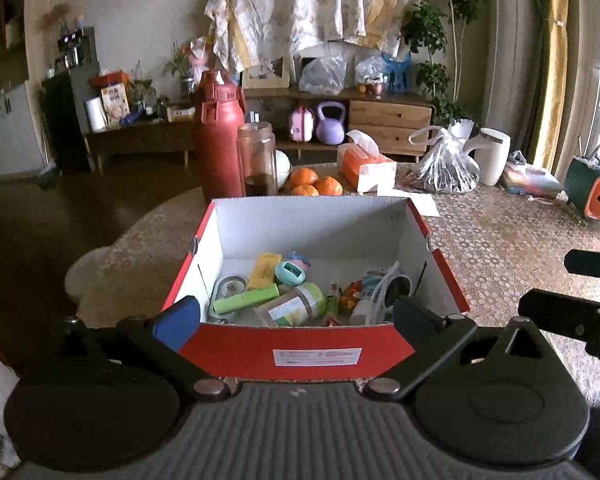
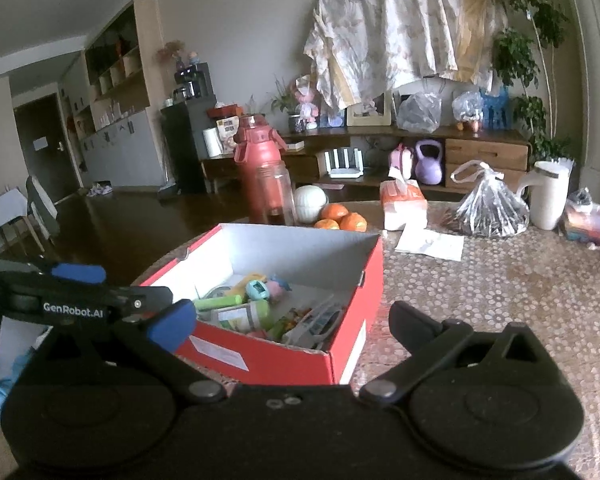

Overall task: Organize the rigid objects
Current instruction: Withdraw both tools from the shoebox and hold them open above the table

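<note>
From the left wrist camera, the left gripper [image 1: 296,316] stands spread wide, its blue-padded fingers [image 1: 178,320] straddling the near end of a red cardboard box [image 1: 300,354] without pressing on it; nothing is held. The box sits on a table [image 1: 512,240] covered in a pebbled cloth. Inside lie small rigid things in a heap: a green tube [image 1: 246,300], a green-lidded jar [image 1: 296,306] on its side, a yellow pack [image 1: 265,270], a teal gadget [image 1: 290,272], and some white items at the right that I can't quite make out. Beyond the box are a red bottle [image 1: 220,140], a clear jar [image 1: 257,158], oranges [image 1: 314,182], a tissue pack [image 1: 366,166] and a white jug [image 1: 492,154]. The other gripper's black frame pokes in at the right edge.

From the right wrist camera, the right gripper [image 2: 292,320] is also wide apart and empty, hovering just before the box's [image 2: 292,360] near corner. The left gripper [image 2: 78,284] shows at the left, beside the box. A blue-gloved hand [image 2: 4,380] is at the far left edge.
</note>
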Demonstrator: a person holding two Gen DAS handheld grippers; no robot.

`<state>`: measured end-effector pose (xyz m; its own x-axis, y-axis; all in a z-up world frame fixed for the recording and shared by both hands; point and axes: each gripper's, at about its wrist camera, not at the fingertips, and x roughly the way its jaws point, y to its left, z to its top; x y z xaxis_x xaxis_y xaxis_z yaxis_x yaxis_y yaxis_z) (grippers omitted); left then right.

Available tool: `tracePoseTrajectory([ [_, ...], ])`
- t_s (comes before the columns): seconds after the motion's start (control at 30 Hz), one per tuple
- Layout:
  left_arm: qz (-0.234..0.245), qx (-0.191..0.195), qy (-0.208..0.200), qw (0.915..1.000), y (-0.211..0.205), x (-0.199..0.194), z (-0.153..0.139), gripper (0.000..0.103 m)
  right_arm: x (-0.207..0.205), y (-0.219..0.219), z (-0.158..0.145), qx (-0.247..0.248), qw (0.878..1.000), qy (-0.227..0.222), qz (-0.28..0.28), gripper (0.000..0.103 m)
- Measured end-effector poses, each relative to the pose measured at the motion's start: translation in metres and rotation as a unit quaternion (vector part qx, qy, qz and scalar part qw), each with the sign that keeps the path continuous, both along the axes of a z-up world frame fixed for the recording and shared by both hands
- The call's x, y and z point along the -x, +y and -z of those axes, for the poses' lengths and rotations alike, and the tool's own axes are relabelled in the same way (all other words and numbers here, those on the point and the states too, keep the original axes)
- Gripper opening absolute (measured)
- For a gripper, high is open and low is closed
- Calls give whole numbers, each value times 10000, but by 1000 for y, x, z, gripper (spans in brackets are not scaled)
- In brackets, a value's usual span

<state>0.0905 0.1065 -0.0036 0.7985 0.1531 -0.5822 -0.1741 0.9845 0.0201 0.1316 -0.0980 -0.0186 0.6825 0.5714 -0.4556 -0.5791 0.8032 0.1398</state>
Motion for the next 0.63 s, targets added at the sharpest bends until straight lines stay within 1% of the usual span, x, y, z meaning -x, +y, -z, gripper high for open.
tracePoseTrajectory([
  [0.07, -4, -26, -11, 10000, -2, 1, 0, 103, 1, -2, 1, -18, 10000, 2, 32, 103],
  [0.23, 24, 102, 42, 9999, -1, 0, 2, 103, 1, -5, 1, -44, 10000, 12, 88, 103],
  [0.47, -85, 82, 102, 9999, -1, 2, 4, 103, 2, -9, 2, -93, 9999, 45, 118, 103],
  [0.63, 22, 155, 183, 9997, -4, -1, 7, 103, 1, -16, 4, -128, 9996, 116, 204, 103],
])
